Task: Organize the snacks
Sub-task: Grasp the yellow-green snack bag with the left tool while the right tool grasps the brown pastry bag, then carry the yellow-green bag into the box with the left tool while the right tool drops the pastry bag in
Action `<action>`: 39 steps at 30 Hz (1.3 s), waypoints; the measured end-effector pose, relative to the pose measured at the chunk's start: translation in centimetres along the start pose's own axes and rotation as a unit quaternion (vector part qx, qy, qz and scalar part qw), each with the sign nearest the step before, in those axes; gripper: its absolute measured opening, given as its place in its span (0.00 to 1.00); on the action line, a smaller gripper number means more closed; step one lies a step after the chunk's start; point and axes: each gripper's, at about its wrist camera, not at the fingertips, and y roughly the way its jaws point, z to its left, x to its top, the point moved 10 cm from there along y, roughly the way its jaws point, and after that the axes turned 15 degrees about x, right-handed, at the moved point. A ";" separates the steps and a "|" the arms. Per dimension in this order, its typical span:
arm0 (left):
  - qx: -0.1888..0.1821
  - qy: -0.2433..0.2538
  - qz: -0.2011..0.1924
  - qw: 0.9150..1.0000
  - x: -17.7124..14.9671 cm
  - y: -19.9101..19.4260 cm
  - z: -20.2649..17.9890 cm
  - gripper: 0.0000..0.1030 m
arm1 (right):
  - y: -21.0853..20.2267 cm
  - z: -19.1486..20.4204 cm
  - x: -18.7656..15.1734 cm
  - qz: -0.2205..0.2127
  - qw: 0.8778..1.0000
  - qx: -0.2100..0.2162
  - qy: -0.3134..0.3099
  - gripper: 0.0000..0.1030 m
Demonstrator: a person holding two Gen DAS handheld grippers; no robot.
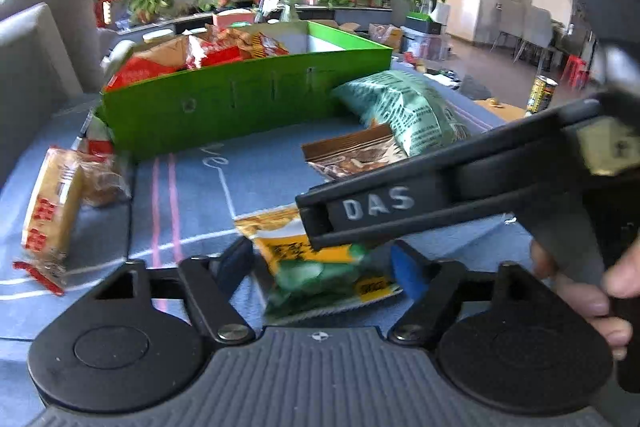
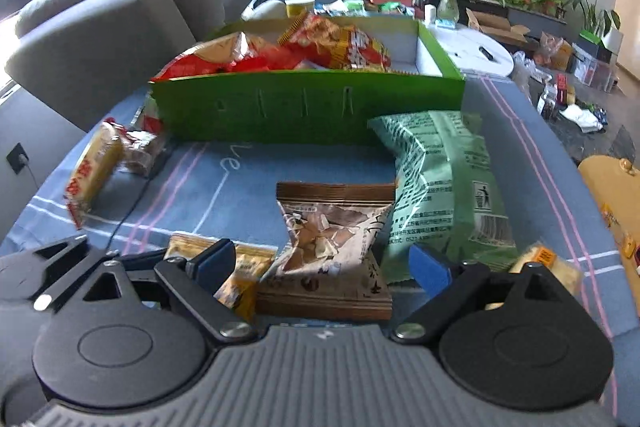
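Observation:
A green box (image 1: pixel 240 103) (image 2: pixel 308 107) stands at the back of the blue cloth, with red snack bags (image 2: pixel 280 51) piled in its left part. My left gripper (image 1: pixel 322 263) is low over the cloth, a yellow-and-green packet (image 1: pixel 320 267) lying between its pads; a strip of cloth shows beside the left pad. One finger (image 1: pixel 376 207) of my right gripper crosses just above that packet. In the right wrist view my right gripper (image 2: pixel 324 265) straddles a brown packet (image 2: pixel 332 239) (image 1: pixel 352 155), open, both pads clear of it. A mint-green bag (image 2: pixel 440 179) (image 1: pixel 404 107) lies to its right.
A long yellow packet (image 1: pixel 52 207) (image 2: pixel 92 175) lies at the cloth's left edge beside a grey sofa (image 2: pixel 100 39). A small yellow packet (image 2: pixel 544 259) sits right of my right gripper. A hand (image 1: pixel 580 291) holds the right gripper. A round white table (image 2: pixel 480 55) and floor clutter lie beyond.

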 end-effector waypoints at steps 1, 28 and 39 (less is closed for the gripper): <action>0.001 -0.007 -0.001 1.000 0.1 0.0 0.3 0.56 | 0.4 -0.2 0.0 0.002 1.000 0.001 0.005 0.81; -0.034 -0.105 -0.055 0.992 5.2 -2.9 4.4 0.44 | -7.2 -1.0 3.4 -0.115 0.993 -0.026 -0.002 0.61; -0.037 -0.099 -0.078 0.991 9.5 -2.1 4.4 0.45 | -6.2 -0.7 6.2 -0.120 0.992 -0.021 -0.019 0.61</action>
